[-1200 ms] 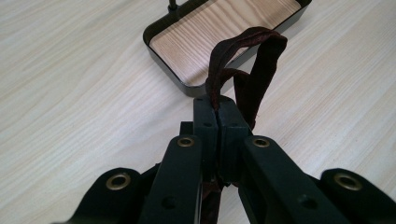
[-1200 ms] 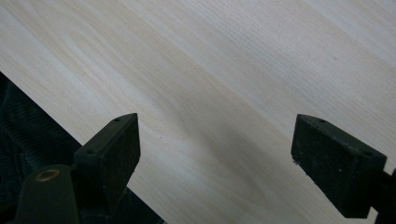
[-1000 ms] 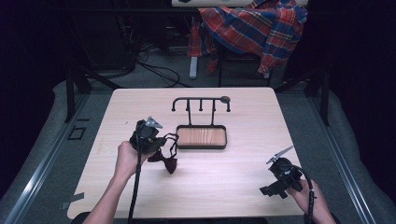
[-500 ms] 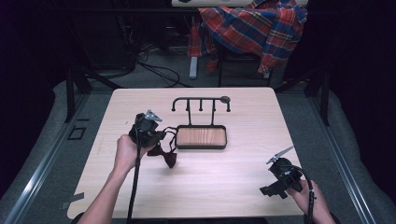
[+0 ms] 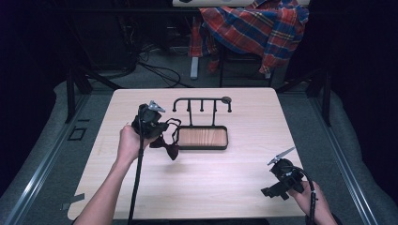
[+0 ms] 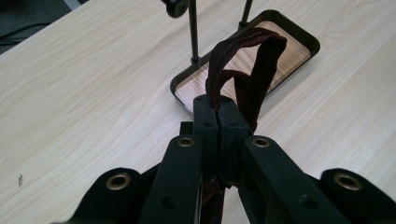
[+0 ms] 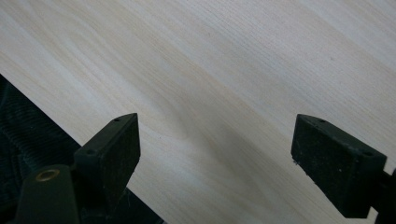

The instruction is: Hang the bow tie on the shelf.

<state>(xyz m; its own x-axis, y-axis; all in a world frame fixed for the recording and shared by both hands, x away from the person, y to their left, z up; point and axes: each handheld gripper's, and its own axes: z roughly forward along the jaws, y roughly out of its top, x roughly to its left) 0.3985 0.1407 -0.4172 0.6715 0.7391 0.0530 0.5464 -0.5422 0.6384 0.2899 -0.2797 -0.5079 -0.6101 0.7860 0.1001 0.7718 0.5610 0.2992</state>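
left gripper (image 5: 162, 129): clamped tight on dark red strap (image 6: 252, 65) | stand (image 5: 202, 100) sits just ahead, right | right gripper (image 5: 274, 187): gaping, nothing held, far off

2 grippers – left (image 5: 162, 127), right (image 5: 274, 192), 1 rack tray (image 5: 202, 146), 1 strap (image 6: 252, 70)

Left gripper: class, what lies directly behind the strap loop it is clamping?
Behind the dark red strap, held by the left gripper, sits the black-rimmed wooden tray with its rack posts. The loop hides part of the tray floor.
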